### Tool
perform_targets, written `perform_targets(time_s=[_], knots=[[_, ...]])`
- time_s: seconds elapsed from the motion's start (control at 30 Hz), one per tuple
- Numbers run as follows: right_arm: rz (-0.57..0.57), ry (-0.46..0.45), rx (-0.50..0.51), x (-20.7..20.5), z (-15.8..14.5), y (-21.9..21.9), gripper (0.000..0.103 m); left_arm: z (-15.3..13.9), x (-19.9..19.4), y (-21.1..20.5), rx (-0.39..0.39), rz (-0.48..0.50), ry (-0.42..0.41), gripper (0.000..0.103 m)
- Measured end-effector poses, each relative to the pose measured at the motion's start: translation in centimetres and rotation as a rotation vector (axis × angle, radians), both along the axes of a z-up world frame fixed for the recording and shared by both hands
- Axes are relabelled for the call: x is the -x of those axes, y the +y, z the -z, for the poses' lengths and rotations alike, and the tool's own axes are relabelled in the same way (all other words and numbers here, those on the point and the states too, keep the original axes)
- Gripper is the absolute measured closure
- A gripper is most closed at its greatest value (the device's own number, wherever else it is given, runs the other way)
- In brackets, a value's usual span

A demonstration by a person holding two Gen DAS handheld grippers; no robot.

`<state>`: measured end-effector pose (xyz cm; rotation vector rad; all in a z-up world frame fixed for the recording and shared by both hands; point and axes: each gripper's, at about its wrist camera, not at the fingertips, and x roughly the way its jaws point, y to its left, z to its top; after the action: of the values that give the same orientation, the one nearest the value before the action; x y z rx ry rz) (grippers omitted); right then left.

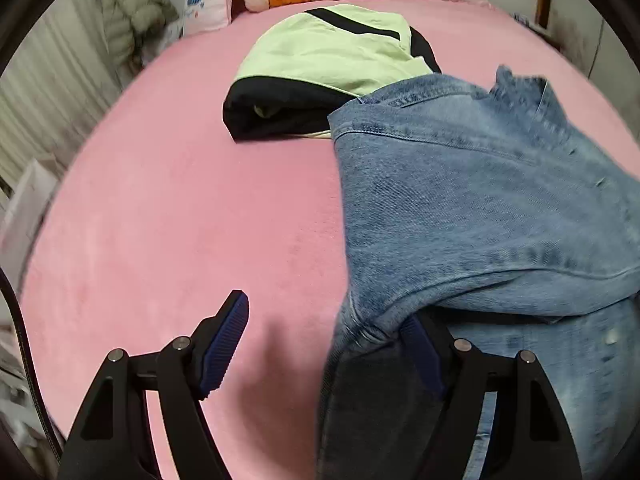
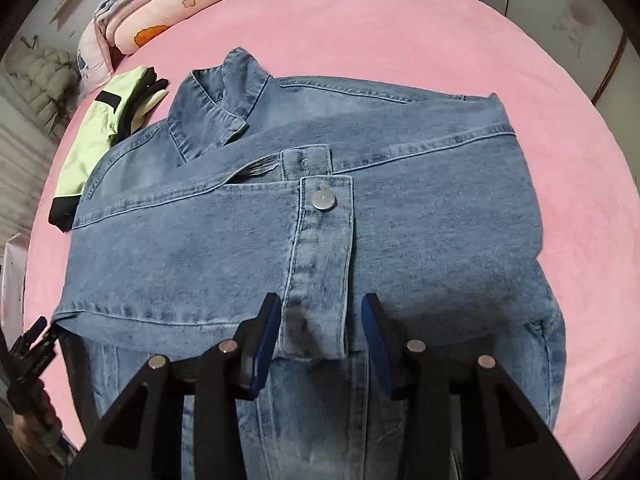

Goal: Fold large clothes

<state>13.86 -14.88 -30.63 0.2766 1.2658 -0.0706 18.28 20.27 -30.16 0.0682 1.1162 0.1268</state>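
Denim jacket (image 2: 280,240) edge (open pink bedsheet (image 1: 180,200) beside)

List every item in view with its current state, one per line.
denim jacket: partly folded on the bed, sleeve cuff laid across, button fastened.
green and black garment: folded, beside the jacket.
left gripper: open, at the jacket's edge.
right gripper: open, straddling the cuff.
pink quilt: folded.

Both grippers: left gripper (image 1: 324,344), right gripper (image 2: 322,344), black angular fingers, ribbed blue pads inside jaws, silver pivot screws behind.
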Motion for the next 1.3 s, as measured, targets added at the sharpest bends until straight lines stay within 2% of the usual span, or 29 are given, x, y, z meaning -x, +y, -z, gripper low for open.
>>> perform_targets(time_s=[0.13, 0.27, 0.37, 0.5, 0.67, 0.77, 1.0, 1.07, 1.17, 1.23, 1.3], knots=[[0.018, -0.021, -0.056, -1.6, 0.7, -0.9, 0.061, -0.1, 0.8, 1.4, 0.11, -0.022, 0.017, 0.028], [-0.001, -0.056, -0.079, -4.8, 1.6, -1.9, 0.061, -0.9, 1.4, 2.2, 0.16, -0.041, -0.024, 0.028], [-0.015, -0.041, -0.071, -6.7, 2.9, -2.1, 0.061, -0.7, 0.0, 2.1, 0.187, -0.073, -0.034, 0.028], [-0.062, -0.042, -0.049, -8.1, 4.3, -1.5, 0.059, 0.6, -2.1, 0.4, 0.178, -0.083, -0.03, 0.028], [-0.115, -0.054, -0.05, -8.4, 4.5, -1.0, 0.081, 3.1, -3.5, -2.2, 0.144, -0.075, 0.008, 0.028], [-0.154, -0.086, -0.02, -8.3, 3.7, -0.5, 0.085, 3.7, -3.7, -3.0, 0.106, -0.09, -0.007, 0.028], [-0.177, -0.304, 0.106, -9.0, -0.8, 1.0, 0.085, 4.4, -4.2, -3.0, 0.082, -0.153, -0.056, 0.026], [-0.181, -0.284, 0.137, -9.5, 0.0, 1.2, 0.084, 5.0, -4.2, -3.0, 0.073, -0.16, -0.054, 0.025], [-0.2, -0.149, 0.176, -9.9, 3.6, 1.2, 0.08, 5.2, -4.4, -3.0, 0.062, -0.154, -0.044, 0.023], [-0.181, -0.119, 0.161, -9.5, 3.6, 0.8, 0.073, 4.9, -4.6, -2.8, 0.068, -0.14, -0.025, 0.023], [-0.143, -0.123, 0.106, -9.0, 2.8, -0.3, 0.063, 4.1, -5.1, -2.2, 0.087, -0.12, -0.014, 0.023]])
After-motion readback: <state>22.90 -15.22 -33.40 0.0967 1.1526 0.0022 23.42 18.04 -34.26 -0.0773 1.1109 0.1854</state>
